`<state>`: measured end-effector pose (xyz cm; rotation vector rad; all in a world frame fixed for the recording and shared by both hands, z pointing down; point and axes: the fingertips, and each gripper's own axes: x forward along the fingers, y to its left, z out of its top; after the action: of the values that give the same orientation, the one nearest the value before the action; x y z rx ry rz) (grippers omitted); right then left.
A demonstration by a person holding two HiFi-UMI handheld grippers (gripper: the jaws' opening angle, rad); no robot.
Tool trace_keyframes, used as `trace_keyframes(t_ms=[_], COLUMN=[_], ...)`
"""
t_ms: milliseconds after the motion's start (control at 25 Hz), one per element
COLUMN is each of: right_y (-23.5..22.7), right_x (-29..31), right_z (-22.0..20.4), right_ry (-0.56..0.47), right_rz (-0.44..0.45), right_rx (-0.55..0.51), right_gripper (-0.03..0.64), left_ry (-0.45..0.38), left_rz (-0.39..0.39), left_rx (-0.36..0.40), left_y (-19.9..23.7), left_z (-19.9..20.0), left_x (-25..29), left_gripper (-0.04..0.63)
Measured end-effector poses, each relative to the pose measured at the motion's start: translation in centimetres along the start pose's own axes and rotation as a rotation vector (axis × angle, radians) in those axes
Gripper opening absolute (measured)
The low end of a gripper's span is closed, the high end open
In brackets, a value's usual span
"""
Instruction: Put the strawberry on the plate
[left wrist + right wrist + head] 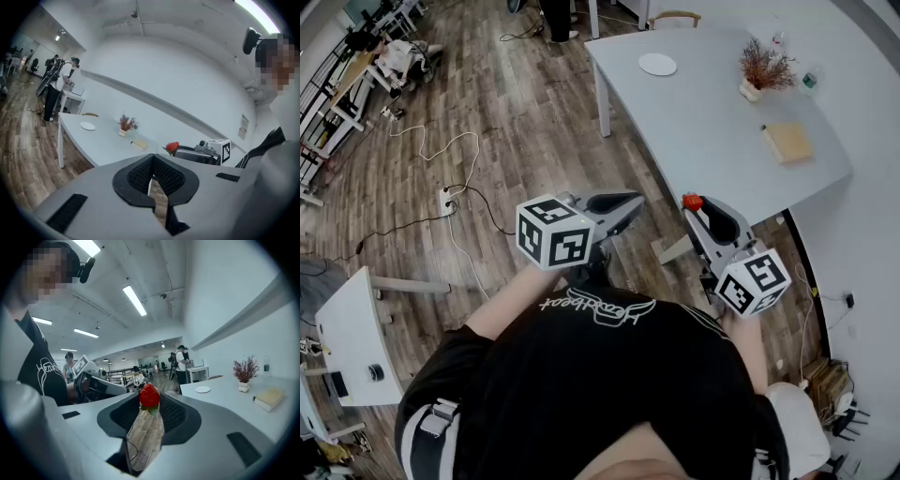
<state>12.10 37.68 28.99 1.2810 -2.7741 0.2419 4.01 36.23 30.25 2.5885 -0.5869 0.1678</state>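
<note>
Strawberry [149,396]: at the centre of the right gripper view, red, green leaves pointing down, held in the air over wood floor and short of the table.
Right gripper [694,208]: right of centre in the head view, jaws pinching the strawberry at their very tips, one pad on each side of the fruit.
Left gripper [151,161]: jaws pressed together at the tips with nothing between them, held level beside the right one.
Plate [657,64]: small, white and bare, upper centre of the head view, at the far end of the table and well apart from the strawberry.
Table [703,122]: grey, upper right of the head view. It also carries a potted plant [764,67] and a flat tan block [787,142], both to the right of the plate.
Handling: probably light, soft and easily bruised, with a skin smooth enough to slip. A gentle pinch should do.
Where to hold: across the broad middle of the body, as it looks held now, not by the leaves.
Risk: with only the tips gripping, a jolt on the way could tip it out.
</note>
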Motion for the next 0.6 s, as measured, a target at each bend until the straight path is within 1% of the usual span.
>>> trace_keyframes(t_ms=[360, 600], right_y=[0.5, -0.1], right_x=[-0.5, 0.0], right_z=[0.7, 1.1], right_ry=[-0.01, -0.023], right_rz=[0.009, 0.021], right_rx=[-0.02, 0.005], right_gripper=[0.129, 0.129], left_ry=[-0.017, -0.015], left_rz=[0.007, 0.014], left_rx=[0.01, 0.018], left_y=[-0.8, -0.5], left_z=[0.4, 1.0], left_x=[-0.3, -0.1], left_gripper=[0.006, 0.006])
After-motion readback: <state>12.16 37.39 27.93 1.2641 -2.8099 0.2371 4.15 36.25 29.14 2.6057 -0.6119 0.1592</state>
